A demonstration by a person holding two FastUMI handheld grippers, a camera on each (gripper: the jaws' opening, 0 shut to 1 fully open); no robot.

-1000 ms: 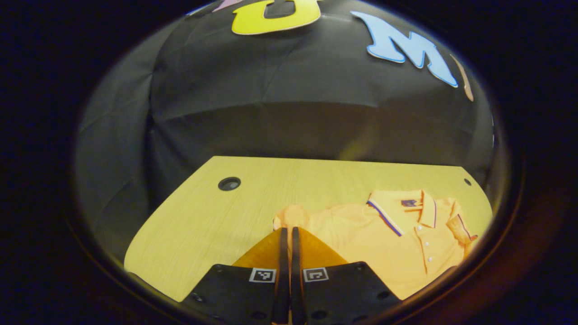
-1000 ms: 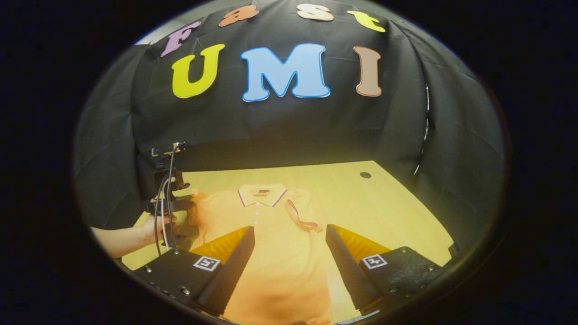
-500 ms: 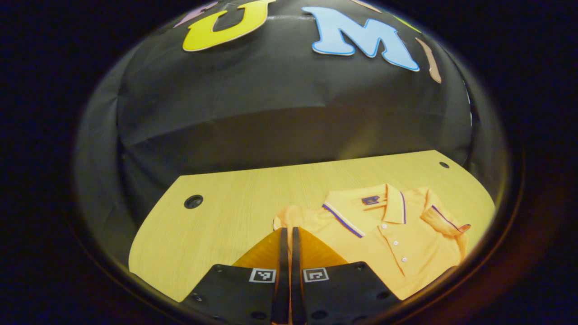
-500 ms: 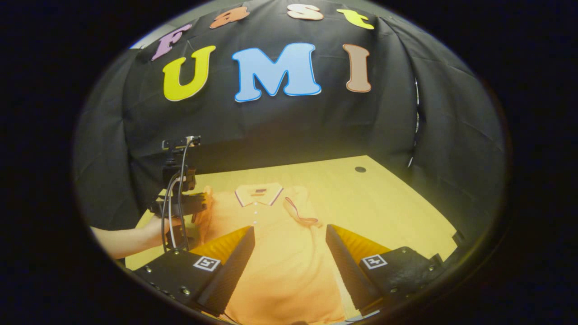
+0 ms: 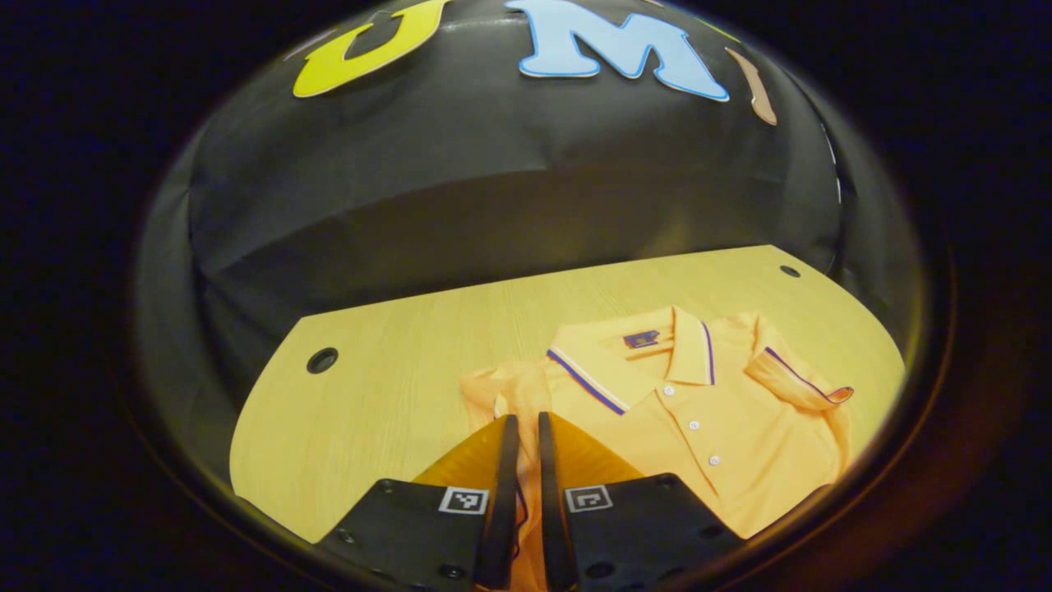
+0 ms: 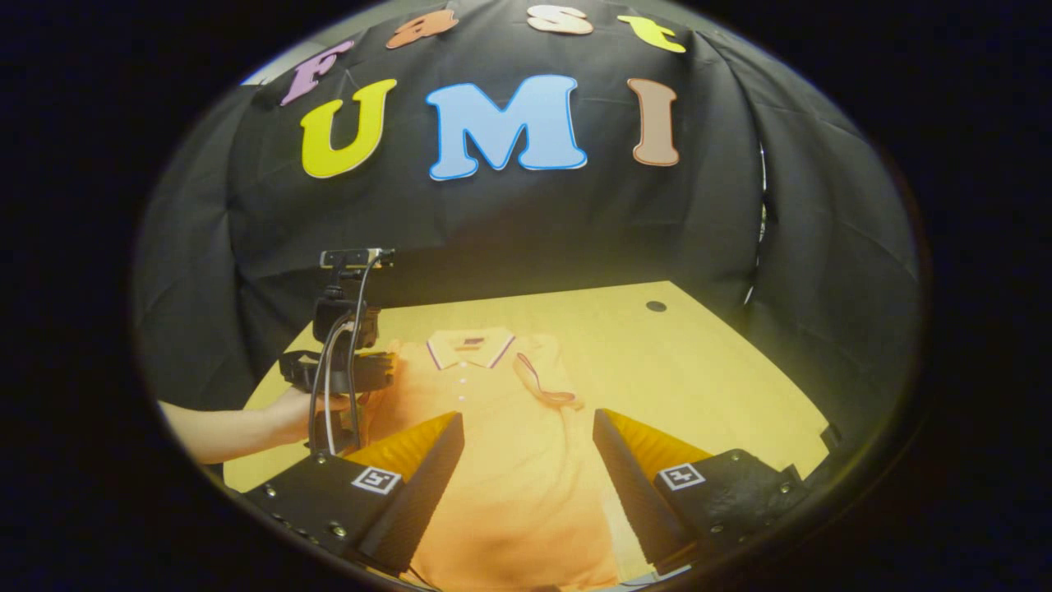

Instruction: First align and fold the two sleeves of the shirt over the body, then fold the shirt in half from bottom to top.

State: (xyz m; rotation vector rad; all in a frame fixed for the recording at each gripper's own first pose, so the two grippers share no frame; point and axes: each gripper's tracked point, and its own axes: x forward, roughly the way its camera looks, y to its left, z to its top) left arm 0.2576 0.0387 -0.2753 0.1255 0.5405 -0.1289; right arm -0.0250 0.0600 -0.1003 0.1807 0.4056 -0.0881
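An orange polo shirt (image 5: 699,411) lies face up on the wooden table (image 5: 394,395), collar toward the far wall. One sleeve (image 5: 801,382) is folded in over the chest. My left gripper (image 5: 523,419) is shut on the other sleeve (image 5: 493,390), whose cloth and dark trim show in the narrow gap between its fingers, at the shirt's shoulder. In the right gripper view the shirt (image 6: 501,444) runs toward me, the folded sleeve (image 6: 542,386) on it. My right gripper (image 6: 528,415) hangs open above the shirt's lower body. The left gripper (image 6: 353,374) sits at the shirt's left shoulder.
A person's hand and forearm (image 6: 246,427) hold the left gripper, with cables hanging from it. The table has a cable hole at each far corner (image 5: 322,360) (image 6: 656,306). The black cloth wall stands close behind the table's far edge.
My left gripper has carried the sleeve inward toward the collar, and its fingers now stand slightly farther apart. The right gripper has barely moved.
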